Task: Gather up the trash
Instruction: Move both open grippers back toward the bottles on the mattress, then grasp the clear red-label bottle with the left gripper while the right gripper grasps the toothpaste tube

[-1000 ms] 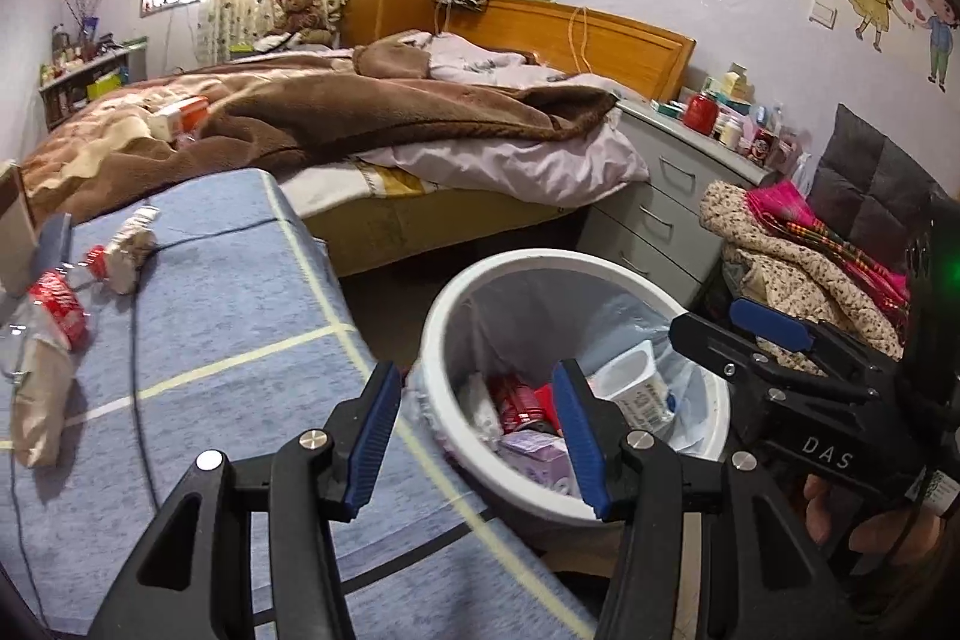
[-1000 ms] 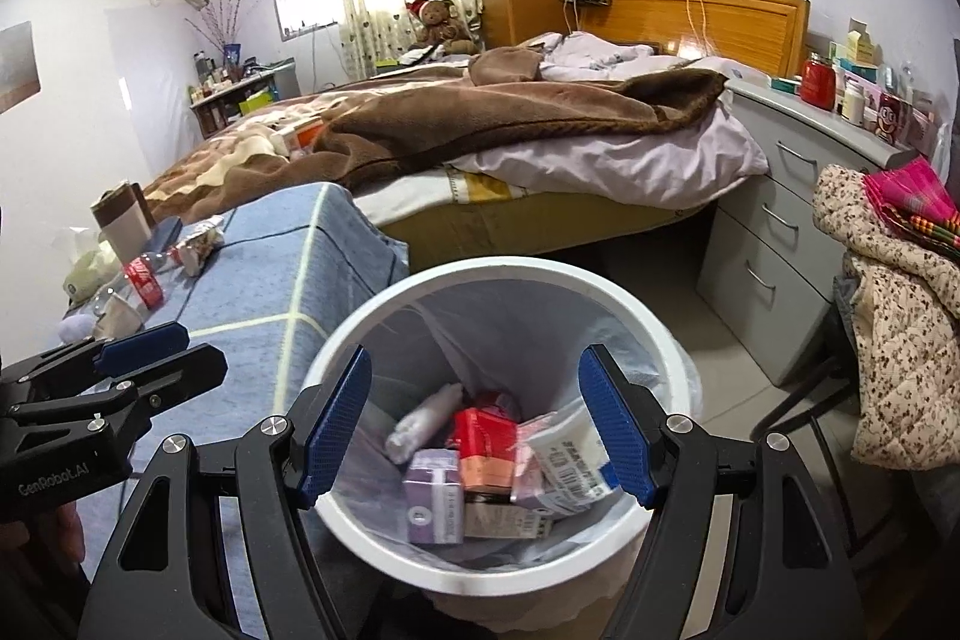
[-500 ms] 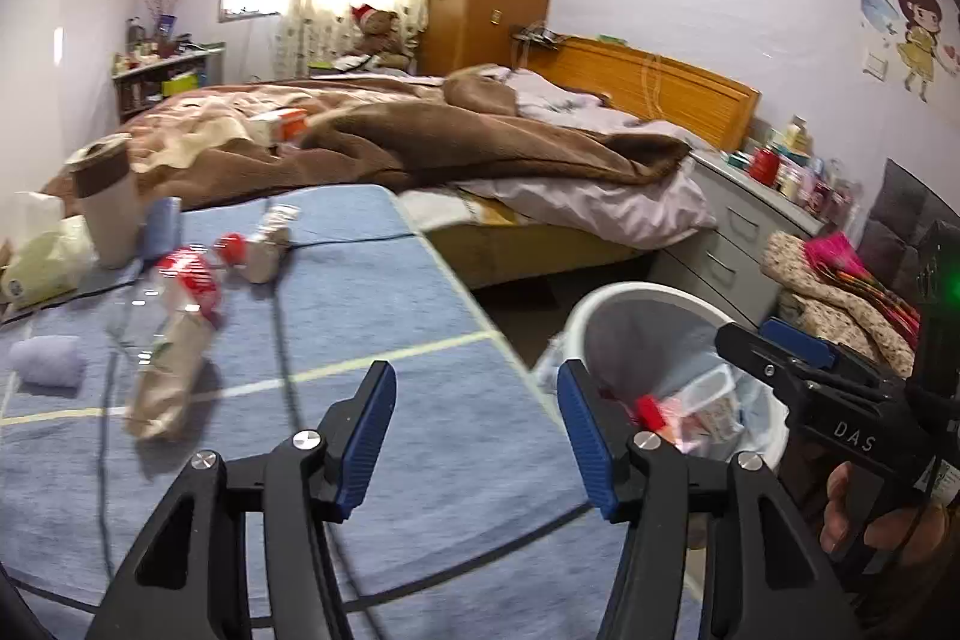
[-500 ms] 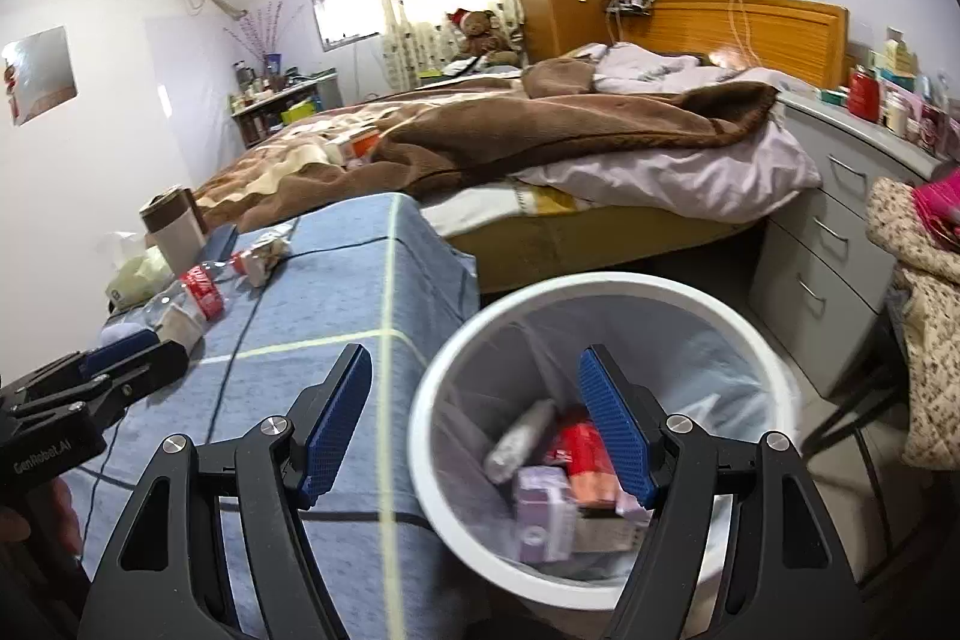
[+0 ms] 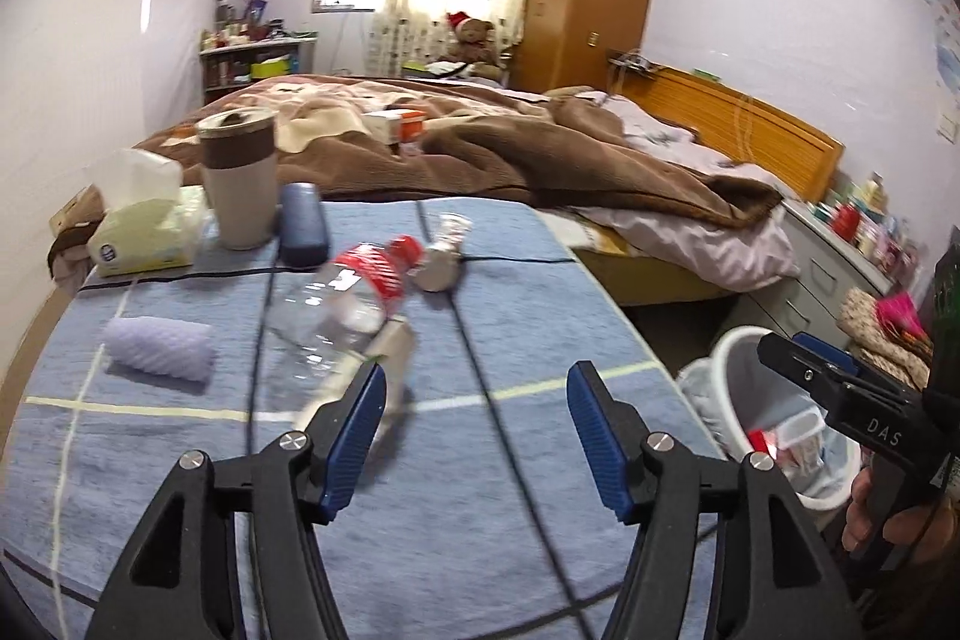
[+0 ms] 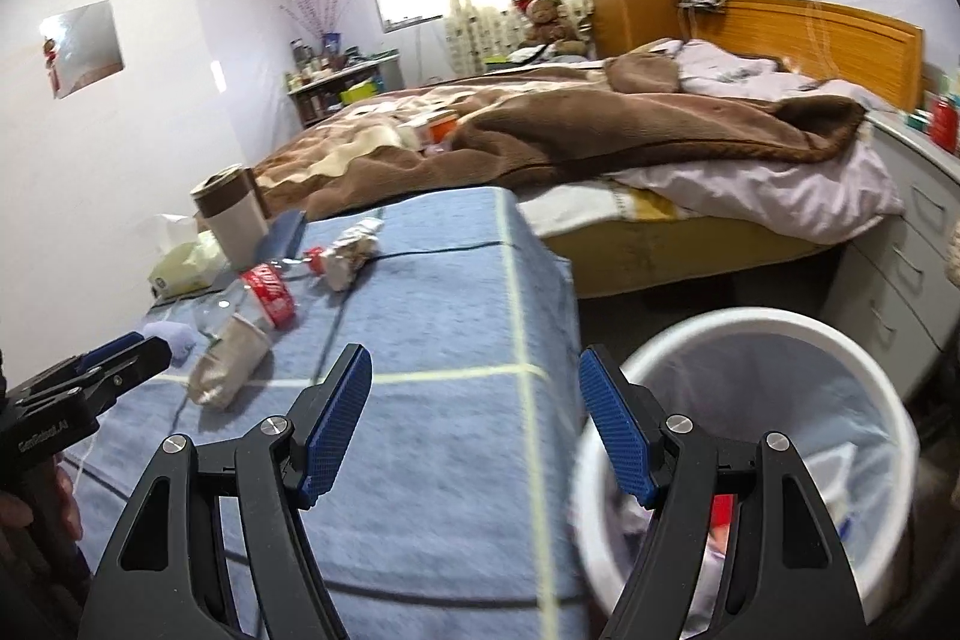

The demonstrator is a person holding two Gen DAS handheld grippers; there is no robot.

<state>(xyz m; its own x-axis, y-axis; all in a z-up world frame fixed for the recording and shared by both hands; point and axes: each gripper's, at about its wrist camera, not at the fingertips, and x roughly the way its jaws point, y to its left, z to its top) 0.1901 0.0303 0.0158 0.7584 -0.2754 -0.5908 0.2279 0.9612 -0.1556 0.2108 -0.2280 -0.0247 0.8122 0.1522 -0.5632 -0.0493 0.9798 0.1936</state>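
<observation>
Both grippers empty above the blue cloth, trash seen on table & in bin.

The left gripper [image 5: 474,436] is held over the blue tablecloth [image 5: 456,532]; its jaws are opening and nothing is between them. The right gripper [image 6: 474,424] is held w/ jaws wide apart, also empty, betw. the table edge and the white trash bin [image 6: 888,400], which stands on the floor just beside the table w/ some trash inside. Just beyond the left gripper a crumpled paper cup [image 5: 390,346] is seen, touching a clear plastic bottle [image 5: 336,304] w/ red label, lying on its side. A crumpled silver wrapper [image 5: 441,262] lies near the bottle cap. Farther back a beige cup [image 5: 240,178], a tissue pack [image 5: 144,232] and the bed [image 5: 540,148] are seen.
</observation>
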